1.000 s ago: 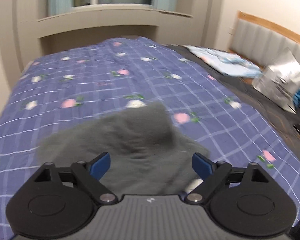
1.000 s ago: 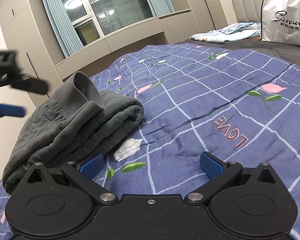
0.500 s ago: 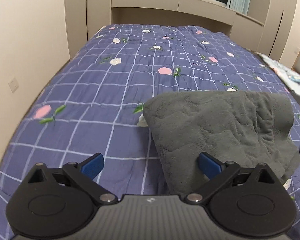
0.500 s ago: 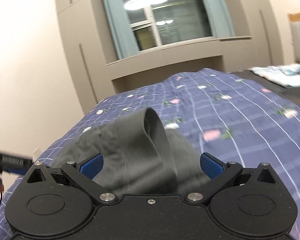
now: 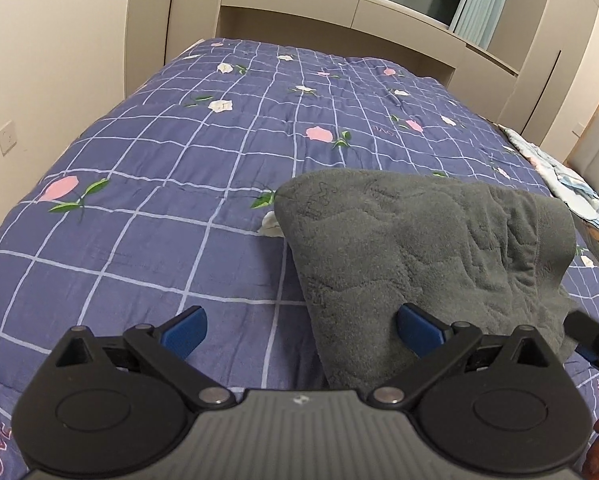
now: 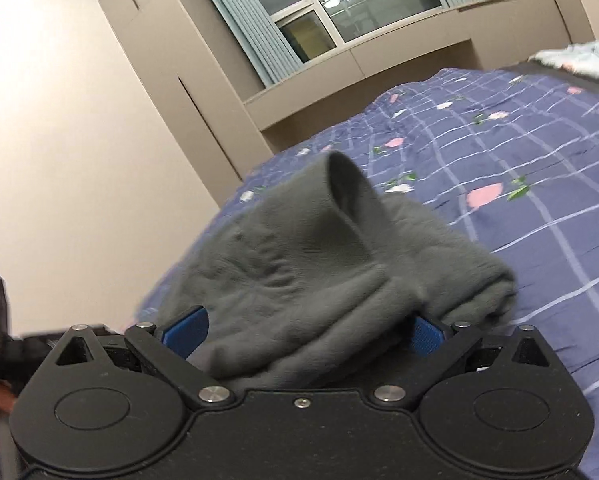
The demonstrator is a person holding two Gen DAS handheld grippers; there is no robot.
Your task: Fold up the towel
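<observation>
A dark grey towel (image 5: 415,240) lies bunched in a thick folded heap on the purple checked bedspread (image 5: 171,184). My left gripper (image 5: 299,330) is open; the towel's near left edge reaches between its blue pads (image 5: 185,326). In the right wrist view the same towel (image 6: 319,264) fills the gap of my open right gripper (image 6: 305,330), with one fold standing up in a loop. The towel partly covers the right pad (image 6: 427,334). Neither gripper pinches the cloth. The right gripper's tip (image 5: 591,334) shows at the left view's right edge.
The bed runs toward beige cabinets (image 5: 379,20) and a window with blue curtains (image 6: 255,28). A light blue patterned cloth (image 5: 559,172) lies at the far right of the bed by the headboard. A beige wall (image 5: 39,60) borders the bed's left side.
Both grippers have closed in on the towel. The right one swung left and now has the heap between its open fingers. The left view settled with the towel at its right pad.
</observation>
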